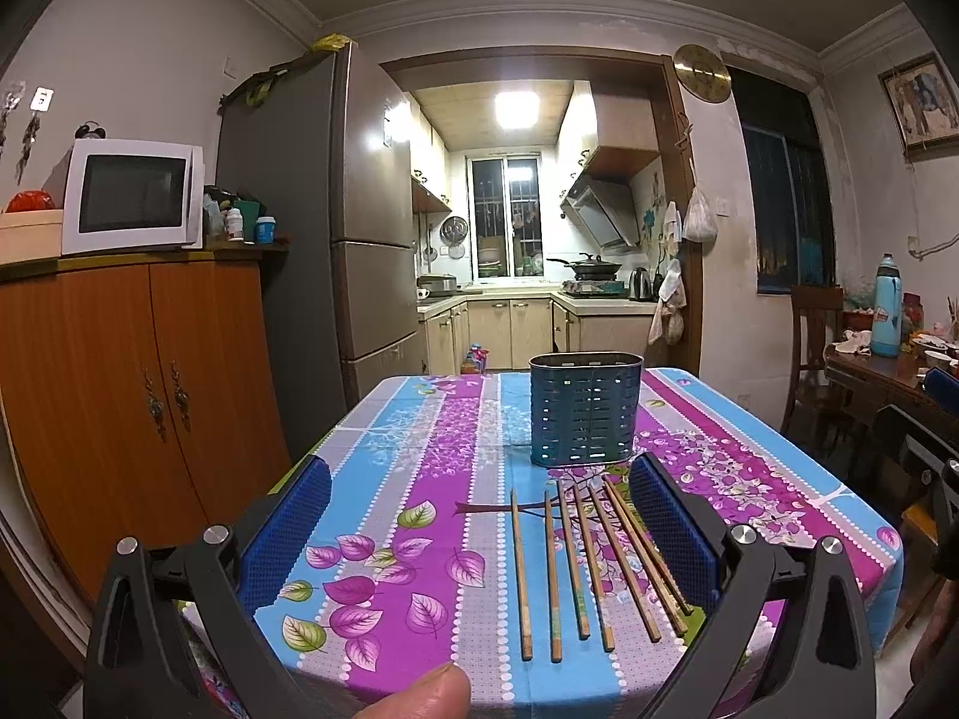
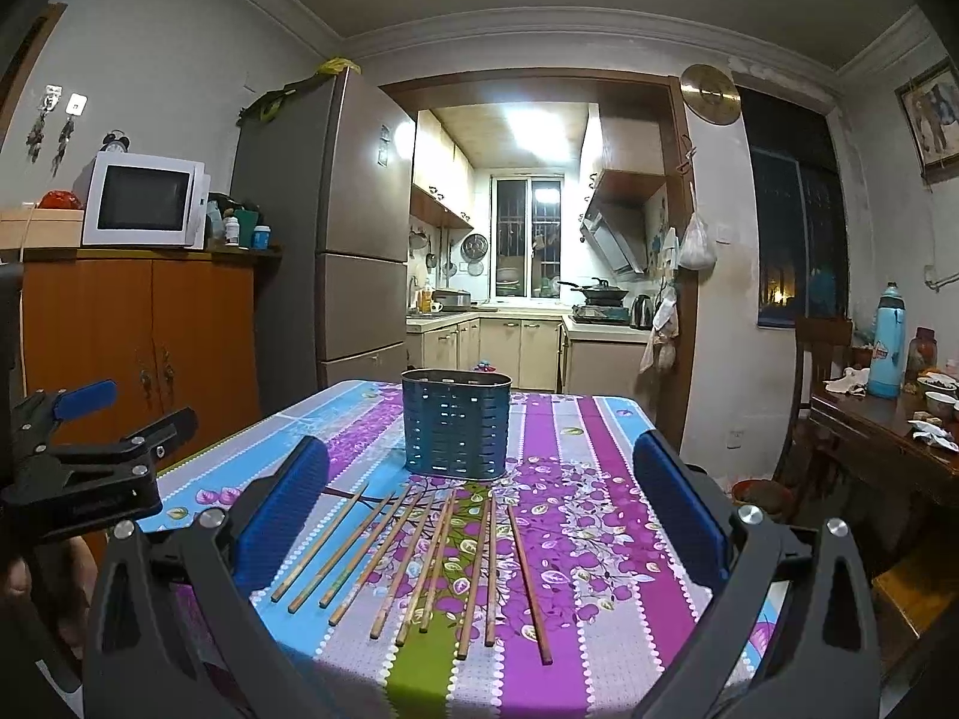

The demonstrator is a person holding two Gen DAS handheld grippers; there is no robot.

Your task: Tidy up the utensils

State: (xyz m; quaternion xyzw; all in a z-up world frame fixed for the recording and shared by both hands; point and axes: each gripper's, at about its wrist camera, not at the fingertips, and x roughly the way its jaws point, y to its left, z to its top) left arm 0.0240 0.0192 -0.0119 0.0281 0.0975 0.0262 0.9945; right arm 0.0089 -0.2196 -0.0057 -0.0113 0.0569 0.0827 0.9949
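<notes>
- Both grippers, left gripper [image 1: 479,515] and right gripper [image 2: 479,503], hold their blue-padded fingers wide apart, gripping nothing.
- Brown wooden chopsticks [image 2: 419,563] lie loose near the table's [image 2: 629,539] near edge.
- Blue slotted metal utensil holder [image 2: 457,422] stands behind them, seemingly unfilled; nothing sorted yet.

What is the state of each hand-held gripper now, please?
Left hand-held gripper: open, holding nothing, above the chopsticks.
Right hand-held gripper: open, holding nothing.

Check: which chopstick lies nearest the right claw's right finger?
The rightmost chopstick of the fan, lying alone at that end, a gap apart from its neighbours.
</notes>
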